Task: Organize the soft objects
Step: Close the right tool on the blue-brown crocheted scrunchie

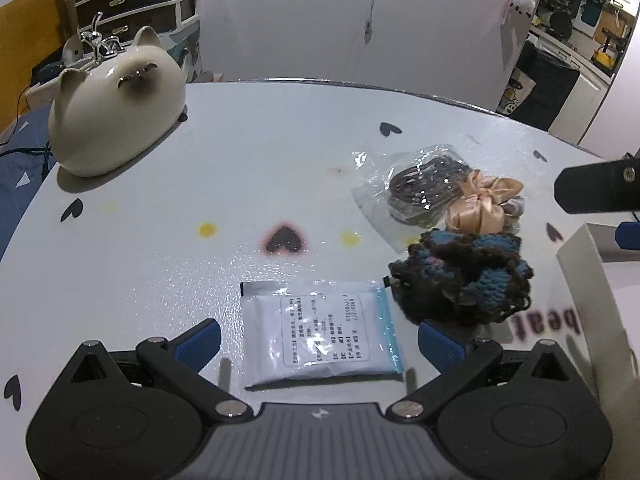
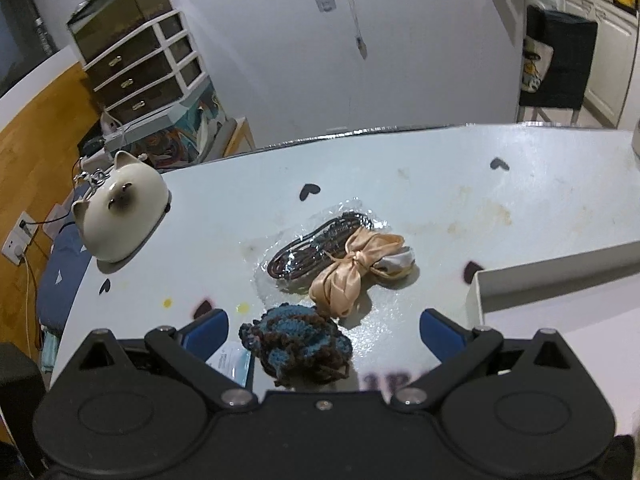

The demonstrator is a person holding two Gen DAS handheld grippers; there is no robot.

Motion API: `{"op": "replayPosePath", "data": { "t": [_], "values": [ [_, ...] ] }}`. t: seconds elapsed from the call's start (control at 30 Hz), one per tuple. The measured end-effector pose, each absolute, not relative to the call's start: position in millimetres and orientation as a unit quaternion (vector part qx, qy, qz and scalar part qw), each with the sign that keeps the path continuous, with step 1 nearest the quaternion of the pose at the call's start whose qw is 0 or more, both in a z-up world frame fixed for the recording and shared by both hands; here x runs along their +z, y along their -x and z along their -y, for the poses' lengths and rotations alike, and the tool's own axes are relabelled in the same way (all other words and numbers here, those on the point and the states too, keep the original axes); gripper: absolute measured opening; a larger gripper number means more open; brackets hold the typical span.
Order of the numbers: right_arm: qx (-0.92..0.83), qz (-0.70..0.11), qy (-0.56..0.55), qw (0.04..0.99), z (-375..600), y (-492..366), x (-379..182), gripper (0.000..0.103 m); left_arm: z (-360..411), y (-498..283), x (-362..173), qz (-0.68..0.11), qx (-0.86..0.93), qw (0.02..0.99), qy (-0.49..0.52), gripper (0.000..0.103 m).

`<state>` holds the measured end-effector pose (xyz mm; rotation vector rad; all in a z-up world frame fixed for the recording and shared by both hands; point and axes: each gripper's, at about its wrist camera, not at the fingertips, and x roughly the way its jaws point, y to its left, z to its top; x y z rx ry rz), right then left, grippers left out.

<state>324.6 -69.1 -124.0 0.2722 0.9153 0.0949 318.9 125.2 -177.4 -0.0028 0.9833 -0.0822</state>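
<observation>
A blue and brown crocheted scrunchie (image 1: 464,276) lies on the white table, right of a flat white packet (image 1: 320,338). Behind it lie a peach satin bow (image 1: 478,200) and a clear bag of dark hair ties (image 1: 416,190). My left gripper (image 1: 320,344) is open, its jaws on either side of the packet, just above it. My right gripper (image 2: 324,332) is open above the scrunchie (image 2: 296,346), with the bow (image 2: 352,272) and the bag (image 2: 316,248) beyond. A white box (image 2: 480,288) stands at the right; it also shows in the left wrist view (image 1: 588,276).
A ceramic cat figure (image 1: 116,108) stands at the table's far left, also in the right wrist view (image 2: 120,216). The table (image 1: 280,160) has heart stickers and yellow dots. A drawer cabinet (image 2: 144,64) stands beyond the table's edge. The right gripper's finger (image 1: 596,192) shows at the right.
</observation>
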Motion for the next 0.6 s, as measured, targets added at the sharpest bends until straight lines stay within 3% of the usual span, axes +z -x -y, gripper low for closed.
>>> {"op": "replayPosePath", "data": {
  "t": [0.6],
  "values": [
    [0.031,-0.503,-0.167,0.847,42,-362,-172,0.095,-119,-330,-197,-0.483,-0.032,0.875,-0.012,0.103]
  ]
}}
